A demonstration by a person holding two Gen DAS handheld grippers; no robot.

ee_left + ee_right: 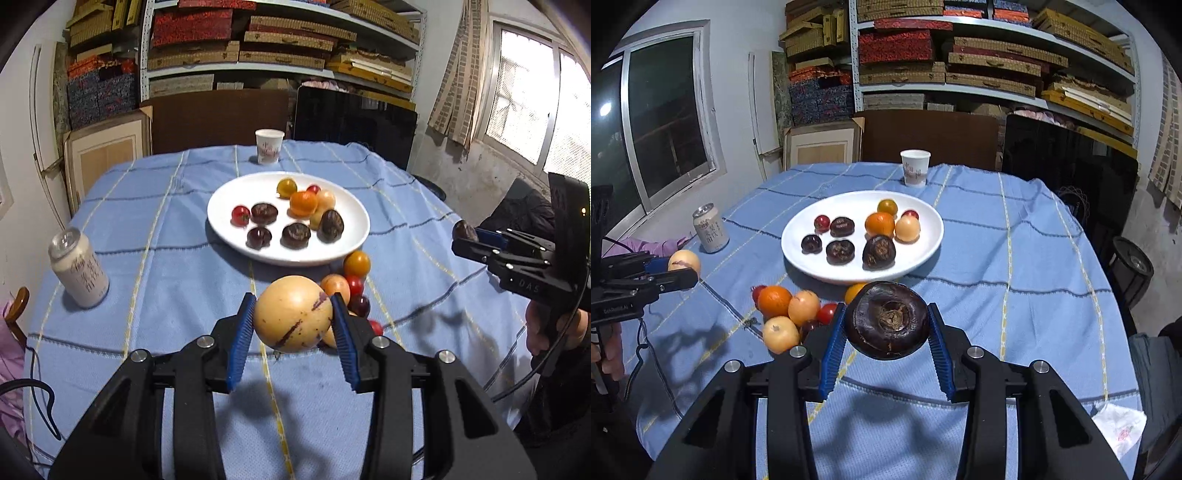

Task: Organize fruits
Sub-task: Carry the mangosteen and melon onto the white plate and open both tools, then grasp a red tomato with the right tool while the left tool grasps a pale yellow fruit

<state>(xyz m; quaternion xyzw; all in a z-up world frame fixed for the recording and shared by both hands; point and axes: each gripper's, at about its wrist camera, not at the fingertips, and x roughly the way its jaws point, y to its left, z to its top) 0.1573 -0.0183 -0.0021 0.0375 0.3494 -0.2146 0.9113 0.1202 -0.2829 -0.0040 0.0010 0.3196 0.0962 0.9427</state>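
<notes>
- Jaws of left gripper clamped on tan round fruit; right gripper on dark fruit, both above desk.
- Risk: smooth fruit slipping, rolling past white plate.

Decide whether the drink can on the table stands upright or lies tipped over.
Upright: the can stands on its base on the blue cloth, its silver top facing up.

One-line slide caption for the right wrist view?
Right gripper holds a dark brown fruit above the blue tablecloth, facing the white plate.
</notes>
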